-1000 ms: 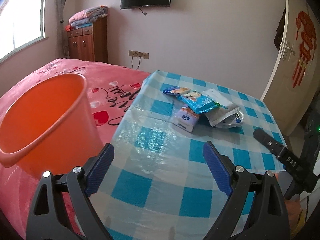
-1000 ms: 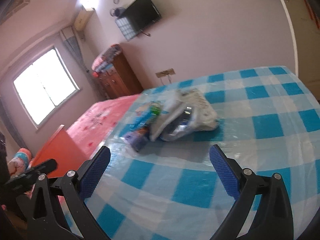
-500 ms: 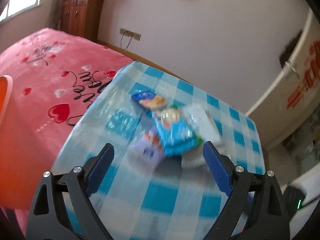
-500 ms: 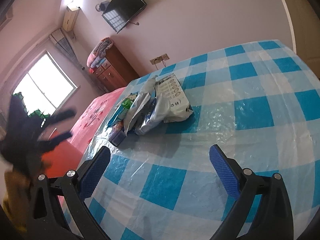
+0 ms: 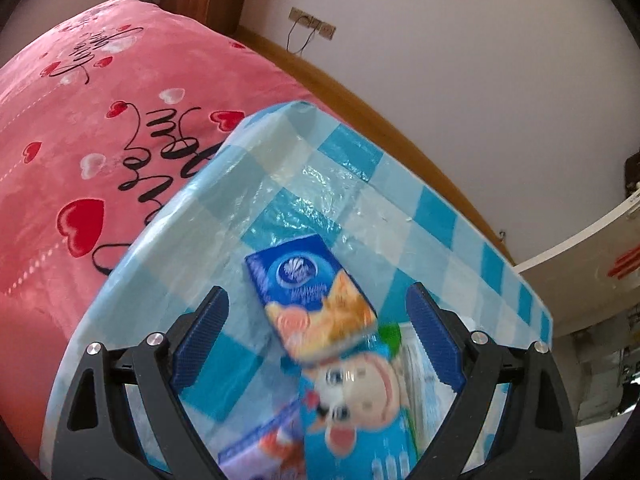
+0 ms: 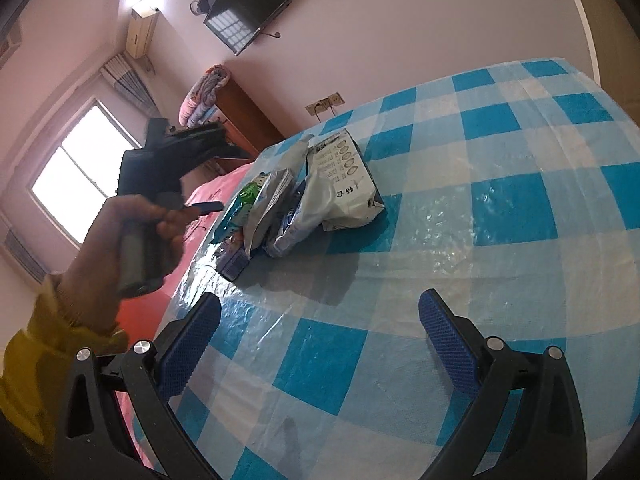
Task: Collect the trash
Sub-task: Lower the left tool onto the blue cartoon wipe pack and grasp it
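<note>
Bedroom, checked worktop (image 6: 500, 216): wrapper pile (image 6: 304, 200) near its bed-side edge. Left hand-held gripper (image 5: 316, 336), jaws apart, has swung from the bucket to directly over the blue packet (image 5: 312, 292); pickup imminent. Right hand-held gripper (image 6: 320, 344) apart, empty.

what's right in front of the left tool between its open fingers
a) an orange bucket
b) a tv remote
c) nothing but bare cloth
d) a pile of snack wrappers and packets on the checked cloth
d: the left tool is open over the wrappers lying on the checked cloth, touching none.
</note>
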A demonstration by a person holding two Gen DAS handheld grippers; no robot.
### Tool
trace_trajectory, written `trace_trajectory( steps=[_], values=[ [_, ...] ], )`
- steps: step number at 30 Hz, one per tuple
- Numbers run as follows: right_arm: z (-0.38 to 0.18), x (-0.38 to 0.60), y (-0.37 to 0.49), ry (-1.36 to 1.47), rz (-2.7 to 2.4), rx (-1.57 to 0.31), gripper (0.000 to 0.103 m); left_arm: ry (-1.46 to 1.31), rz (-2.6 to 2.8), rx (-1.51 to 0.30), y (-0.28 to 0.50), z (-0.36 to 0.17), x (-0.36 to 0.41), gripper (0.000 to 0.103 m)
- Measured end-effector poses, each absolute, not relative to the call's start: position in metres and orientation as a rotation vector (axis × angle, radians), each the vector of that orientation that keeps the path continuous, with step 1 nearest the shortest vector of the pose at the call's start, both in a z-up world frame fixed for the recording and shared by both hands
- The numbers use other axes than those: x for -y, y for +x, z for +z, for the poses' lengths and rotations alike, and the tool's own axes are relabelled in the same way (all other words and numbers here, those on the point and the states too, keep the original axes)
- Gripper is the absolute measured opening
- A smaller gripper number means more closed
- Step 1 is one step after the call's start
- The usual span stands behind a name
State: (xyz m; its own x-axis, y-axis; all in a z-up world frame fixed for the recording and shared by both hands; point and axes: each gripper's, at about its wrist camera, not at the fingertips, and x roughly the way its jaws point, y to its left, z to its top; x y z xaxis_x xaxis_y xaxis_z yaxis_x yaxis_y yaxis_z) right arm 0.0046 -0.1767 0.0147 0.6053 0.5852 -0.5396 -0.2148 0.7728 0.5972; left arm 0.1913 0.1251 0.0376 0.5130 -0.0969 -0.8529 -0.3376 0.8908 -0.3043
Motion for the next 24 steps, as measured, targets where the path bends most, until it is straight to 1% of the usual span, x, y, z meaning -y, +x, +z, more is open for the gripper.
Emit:
trace_trajectory(
  steps=[2,4,5,6,7,9,10,12,13,15,24],
  values=[
    [0.013,0.179,0.006,0.531,0.490,-0.798,0.098,-0.451,0.182,-1.060,0.200,0.032,-0.125,0.091],
    [0.013,0.181,0.006,0.540,0.489,-0.800,0.098,-0.448,0.197,-1.067,0.206,0.027,-0.126,0.086],
    [0.012,0.184,0.007,0.554,0.489,-0.801,0.098,-0.444,0.192,-1.076,0.208,0.026,-0.124,0.074],
    [0.012,0.186,0.007,0.562,0.488,-0.801,0.098,-0.440,0.190,-1.092,0.209,0.024,-0.123,0.067],
    [0.012,0.187,0.007,0.566,0.484,-0.801,0.098,-0.427,0.194,-1.101,0.209,0.022,-0.120,0.067],
    [0.012,0.190,0.007,0.568,0.471,-0.796,0.098,-0.375,0.186,-1.092,0.206,0.023,-0.111,0.058],
    [0.013,0.193,0.006,0.571,0.462,-0.791,0.098,-0.362,0.176,-1.093,0.204,0.022,-0.107,0.056],
    [0.013,0.199,0.006,0.580,0.443,-0.782,0.098,-0.339,0.147,-1.090,0.197,0.022,-0.097,0.048],
    [0.013,0.202,0.006,0.586,0.434,-0.779,0.098,-0.325,0.132,-1.091,0.194,0.022,-0.092,0.045],
    [0.012,0.208,0.006,0.599,0.418,-0.777,0.098,-0.289,0.089,-1.093,0.185,0.022,-0.080,0.044],
    [0.012,0.233,0.007,0.637,0.356,-0.766,0.098,-0.199,-0.104,-1.111,0.124,0.021,-0.022,0.044]
  ],
)
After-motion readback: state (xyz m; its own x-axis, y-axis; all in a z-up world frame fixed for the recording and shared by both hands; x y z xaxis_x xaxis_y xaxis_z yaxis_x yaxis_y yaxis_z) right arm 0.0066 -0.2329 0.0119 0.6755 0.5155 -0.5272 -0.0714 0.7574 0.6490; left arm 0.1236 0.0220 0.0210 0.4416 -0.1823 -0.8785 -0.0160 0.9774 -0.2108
